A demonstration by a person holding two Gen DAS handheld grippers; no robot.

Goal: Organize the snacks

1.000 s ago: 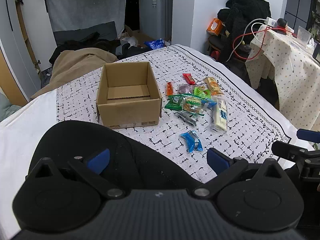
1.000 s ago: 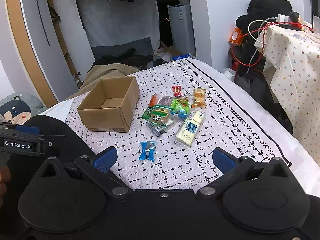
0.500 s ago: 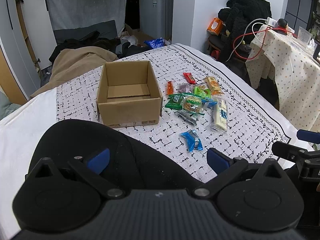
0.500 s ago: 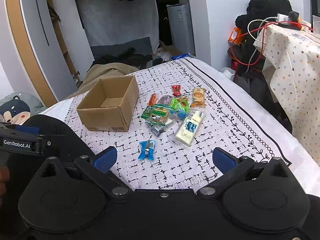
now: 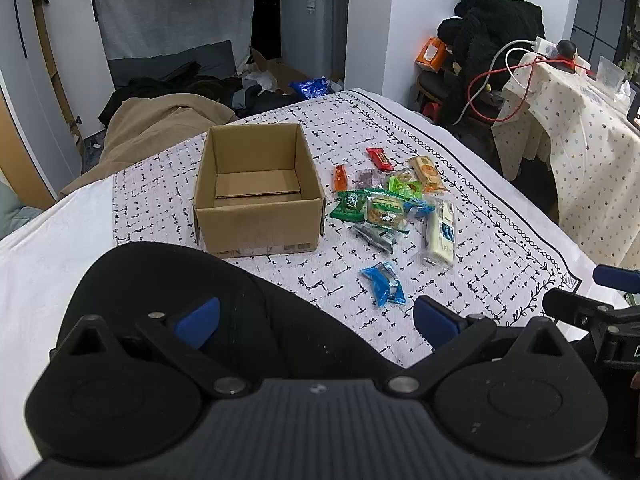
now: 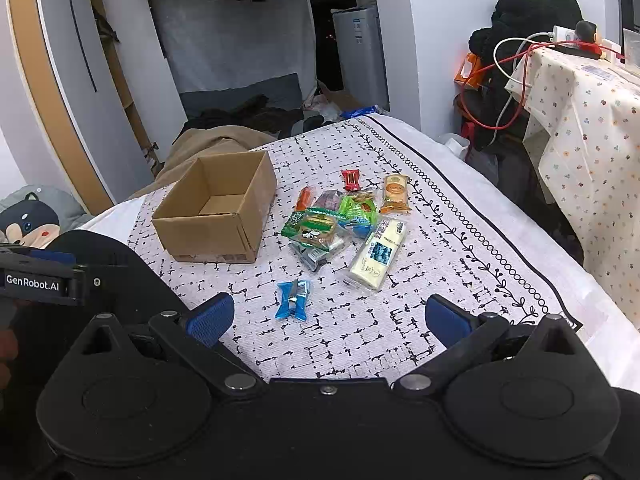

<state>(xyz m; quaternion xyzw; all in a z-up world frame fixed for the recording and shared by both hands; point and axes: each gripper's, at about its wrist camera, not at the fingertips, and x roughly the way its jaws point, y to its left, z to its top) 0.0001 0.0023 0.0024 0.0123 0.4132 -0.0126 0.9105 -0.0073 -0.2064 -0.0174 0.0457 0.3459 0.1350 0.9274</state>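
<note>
An open cardboard box (image 5: 256, 192) (image 6: 218, 216) with nothing inside sits on a patterned cloth (image 5: 480, 216). To its right lies a heap of snack packets (image 5: 384, 204) (image 6: 336, 220), with a long pale packet (image 5: 440, 232) (image 6: 378, 252) beside them. A blue packet (image 5: 384, 282) (image 6: 294, 298) lies alone, nearest to me. My left gripper (image 5: 316, 316) hangs open short of the box and the blue packet, holding nothing. My right gripper (image 6: 326, 318) is open too, just behind the blue packet.
A dark rounded object (image 5: 168, 280) lies at the near left of the cloth. A tan blanket (image 5: 160, 120) is heaped behind the box. At the right stands a table under a dotted cloth (image 5: 580, 128) with cables, and black clothes (image 5: 492, 20) are piled beyond.
</note>
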